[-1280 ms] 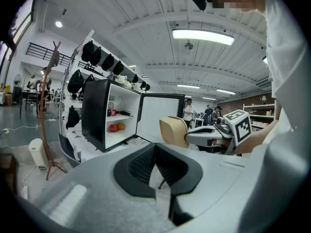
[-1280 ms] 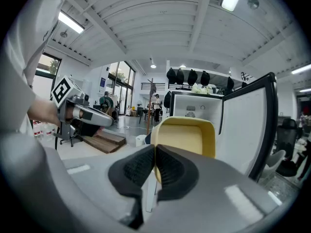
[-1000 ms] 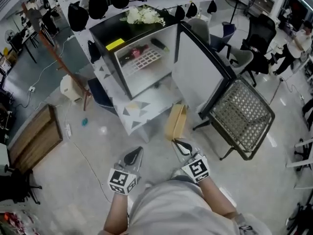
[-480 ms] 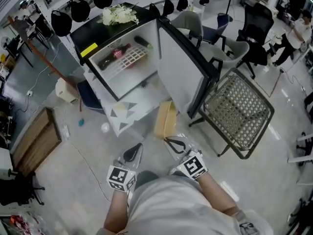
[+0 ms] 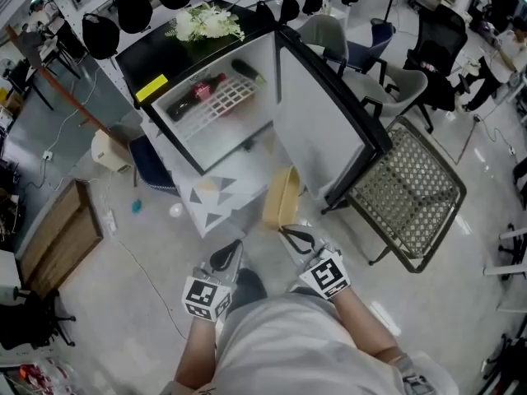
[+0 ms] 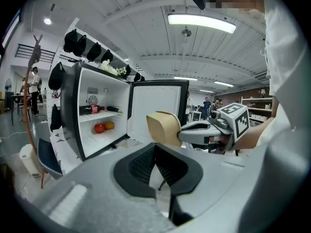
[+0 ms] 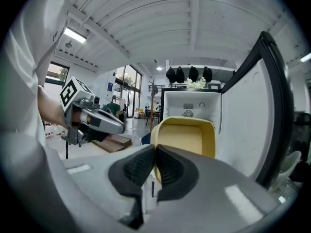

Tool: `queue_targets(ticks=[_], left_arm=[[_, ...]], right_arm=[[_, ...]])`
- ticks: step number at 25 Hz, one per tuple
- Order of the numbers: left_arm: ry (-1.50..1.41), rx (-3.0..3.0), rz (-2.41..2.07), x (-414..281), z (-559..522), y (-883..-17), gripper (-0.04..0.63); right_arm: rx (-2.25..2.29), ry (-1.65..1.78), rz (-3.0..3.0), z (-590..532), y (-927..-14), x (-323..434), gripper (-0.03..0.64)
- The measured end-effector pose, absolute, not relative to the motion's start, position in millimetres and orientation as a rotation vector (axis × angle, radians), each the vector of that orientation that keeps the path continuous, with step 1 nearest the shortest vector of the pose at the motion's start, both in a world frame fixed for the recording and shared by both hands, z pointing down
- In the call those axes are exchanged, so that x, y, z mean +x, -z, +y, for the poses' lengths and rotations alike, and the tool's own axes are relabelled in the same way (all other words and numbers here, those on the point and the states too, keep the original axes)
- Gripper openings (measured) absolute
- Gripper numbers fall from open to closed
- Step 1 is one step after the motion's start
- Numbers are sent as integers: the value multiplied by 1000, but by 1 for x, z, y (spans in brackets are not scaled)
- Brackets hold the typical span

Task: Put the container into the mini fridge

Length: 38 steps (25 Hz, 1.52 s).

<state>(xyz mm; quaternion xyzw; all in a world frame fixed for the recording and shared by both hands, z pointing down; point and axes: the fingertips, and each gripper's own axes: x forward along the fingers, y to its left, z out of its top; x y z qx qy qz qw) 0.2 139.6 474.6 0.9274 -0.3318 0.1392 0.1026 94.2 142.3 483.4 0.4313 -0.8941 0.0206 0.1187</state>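
right gripper (image 7: 154,153): jaws pinched together on the near rim of the container, thin wall clamped between the pads; lower centre of the head view (image 5: 291,237)
container (image 7: 187,139): tan/yellow open tub, held on edge with its hollow side facing the right gripper view; in the head view (image 5: 282,197) it sits centre frame, just below the fridge's open front and outside the cabinet
left gripper (image 6: 155,148): pads meet at the tips, nothing between them; lower left of centre in the head view (image 5: 226,258), beside the right gripper, apart from the container
mini fridge (image 5: 188,71): black cabinet, white inside, upper centre of the head view; it stands on a white base with grey triangle print (image 5: 216,189)
door (image 5: 317,130): swung wide open to the right of the cabinet, white inner face showing
fridge contents: dark bottle with a red label (image 6: 95,109) lying on the wire shelf; red fruit (image 6: 99,128) and orange fruit (image 6: 109,125) on the fridge floor, side by side
fridge top: white flowers (image 5: 206,25)
surroundings: mesh chair (image 5: 408,192) right of the door; wooden board (image 5: 58,233) on the floor at the left edge
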Motion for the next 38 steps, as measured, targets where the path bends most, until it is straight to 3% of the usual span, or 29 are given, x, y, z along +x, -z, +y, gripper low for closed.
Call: queue_targets(ticks=[21,38], left_arm=[[-383,2845,-575,-82,-31,-494,3],[-401,2782,-662,-100,-84,-503,3]], right_arm=[[1588,-154,-2320,-11,-500,26,11],[1405,-245,-2258,-114,-548,20,11]])
